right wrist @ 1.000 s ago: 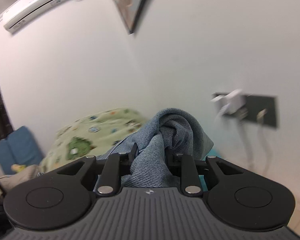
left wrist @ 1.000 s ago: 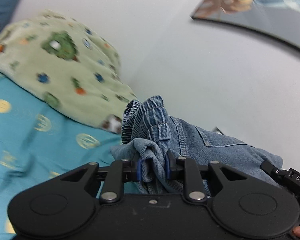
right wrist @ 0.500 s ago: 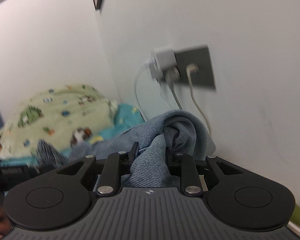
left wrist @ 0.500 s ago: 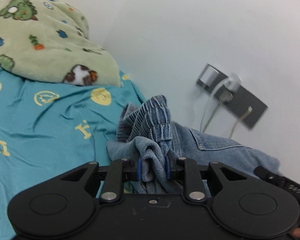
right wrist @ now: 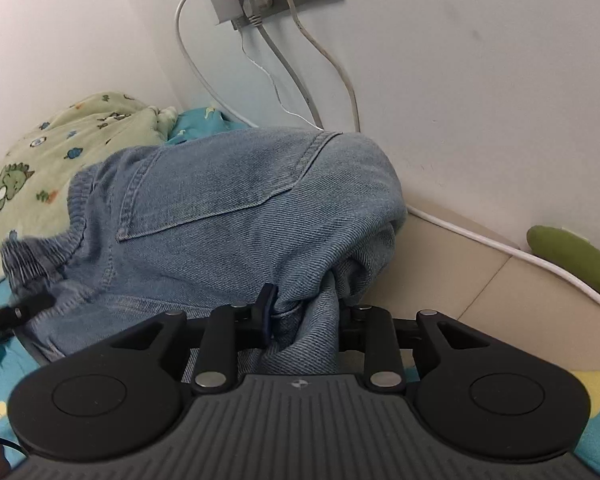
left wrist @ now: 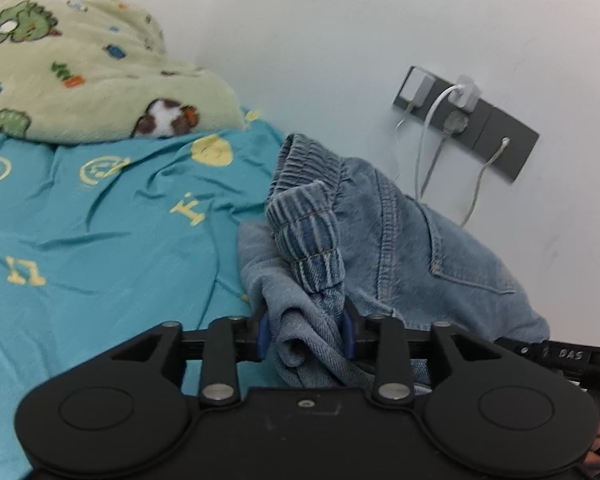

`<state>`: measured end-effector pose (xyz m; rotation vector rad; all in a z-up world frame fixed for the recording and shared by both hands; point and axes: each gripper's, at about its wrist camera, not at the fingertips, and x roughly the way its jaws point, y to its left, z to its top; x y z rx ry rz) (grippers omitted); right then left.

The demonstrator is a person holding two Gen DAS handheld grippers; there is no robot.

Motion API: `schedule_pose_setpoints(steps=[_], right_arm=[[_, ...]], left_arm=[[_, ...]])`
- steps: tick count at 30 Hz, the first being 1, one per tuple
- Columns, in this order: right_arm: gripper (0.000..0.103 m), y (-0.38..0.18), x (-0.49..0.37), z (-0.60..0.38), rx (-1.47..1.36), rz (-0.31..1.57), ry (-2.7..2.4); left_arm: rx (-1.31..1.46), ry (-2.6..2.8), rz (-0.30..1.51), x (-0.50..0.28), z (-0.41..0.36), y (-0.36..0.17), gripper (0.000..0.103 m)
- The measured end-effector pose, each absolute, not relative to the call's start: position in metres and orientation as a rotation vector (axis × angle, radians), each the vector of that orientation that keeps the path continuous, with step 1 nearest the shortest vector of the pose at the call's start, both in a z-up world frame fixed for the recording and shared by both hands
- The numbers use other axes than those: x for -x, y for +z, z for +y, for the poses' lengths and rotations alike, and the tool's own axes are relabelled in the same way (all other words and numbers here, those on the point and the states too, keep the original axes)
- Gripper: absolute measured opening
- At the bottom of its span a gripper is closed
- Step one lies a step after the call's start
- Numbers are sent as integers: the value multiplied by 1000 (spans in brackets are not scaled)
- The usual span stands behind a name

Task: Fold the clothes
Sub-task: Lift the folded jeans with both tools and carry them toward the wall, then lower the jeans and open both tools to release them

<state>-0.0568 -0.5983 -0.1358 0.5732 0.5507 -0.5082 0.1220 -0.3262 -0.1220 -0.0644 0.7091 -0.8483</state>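
A pair of light blue denim jeans (left wrist: 416, 240) with an elastic waistband and a back pocket hangs between my two grippers, over the teal bed sheet (left wrist: 100, 248). My left gripper (left wrist: 305, 332) is shut on a bunched fold by the waistband. My right gripper (right wrist: 305, 320) is shut on another bunch of the jeans (right wrist: 228, 200), whose pocket side spreads wide ahead of it. The left gripper's edge (right wrist: 8, 314) shows at the far left of the right wrist view.
A green cartoon-print blanket (left wrist: 72, 72) lies at the head of the bed. A grey wall socket strip (left wrist: 464, 120) with plugs and hanging cables sits on the white wall. A beige ledge (right wrist: 480, 272) and a green object (right wrist: 572, 256) lie at the right.
Both grippers have tipped down toward the bed with the jeans held. The jeans now spread wider between them, the pocket panel stretched out. The framed picture and air conditioner have left view.
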Motion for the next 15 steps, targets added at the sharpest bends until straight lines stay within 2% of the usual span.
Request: schedule_pose_setpoints(steps=[3, 5, 6, 8, 9, 10, 15], right_arm=[[38, -128, 63, -601, -597, 566, -509], [42, -123, 67, -601, -597, 575, -522], [44, -119, 70, -601, -601, 573, -524], [53, -109, 77, -600, -601, 553, -534], [64, -104, 81, -599, -600, 542, -539], [69, -98, 84, -599, -597, 530, -537], [69, -67, 92, -594, -569, 508, -502]], left_arm=[[34, -834, 704, -117, -319, -109, 44], [9, -818, 678, -112, -312, -97, 63], [4, -806, 661, -109, -308, -91, 65], [-11, -785, 626, -103, -300, -75, 71], [-20, -777, 611, -100, -296, -68, 74], [-28, -771, 596, -96, -292, -62, 77], [-43, -731, 531, -77, -269, -29, 83]])
